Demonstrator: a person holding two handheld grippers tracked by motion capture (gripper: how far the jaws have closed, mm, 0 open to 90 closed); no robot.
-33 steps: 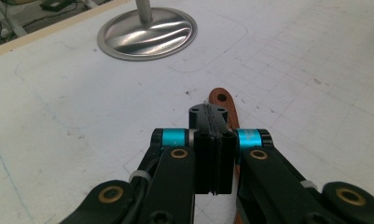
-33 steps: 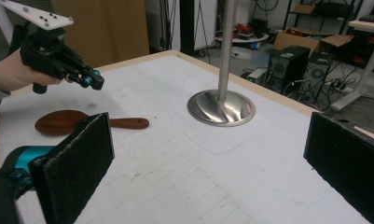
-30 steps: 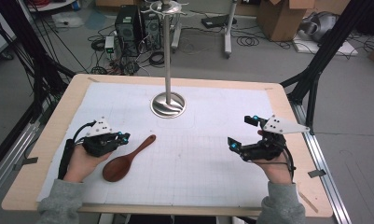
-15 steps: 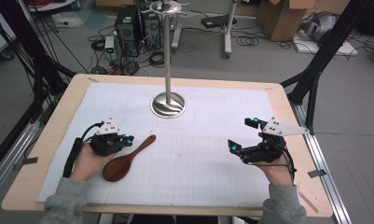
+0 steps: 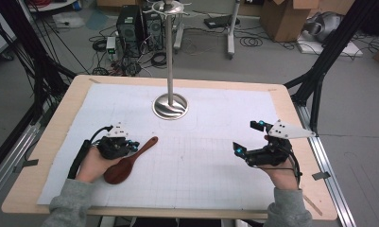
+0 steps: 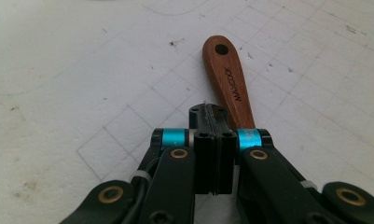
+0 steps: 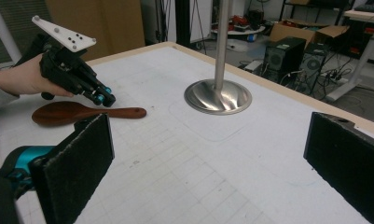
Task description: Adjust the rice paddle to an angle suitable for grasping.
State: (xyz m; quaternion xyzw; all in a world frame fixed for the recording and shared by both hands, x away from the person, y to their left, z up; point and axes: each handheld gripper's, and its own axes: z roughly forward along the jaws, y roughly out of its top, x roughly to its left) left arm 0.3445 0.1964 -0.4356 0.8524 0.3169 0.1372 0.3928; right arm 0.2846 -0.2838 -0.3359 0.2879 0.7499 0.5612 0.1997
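The wooden spoon [image 5: 128,161] lies flat on the white gridded sheet [image 5: 201,165] at the left of the tabletop [image 5: 50,142], bowl toward the person and handle pointing toward the steel stand [image 5: 170,105]. The left gripper [image 5: 130,145] hangs just over the handle with its jaws pressed together on nothing; in the left gripper view the handle runs on past the tips. The right gripper [image 5: 248,138], well apart at the right, has its jaws wide with nothing between them.
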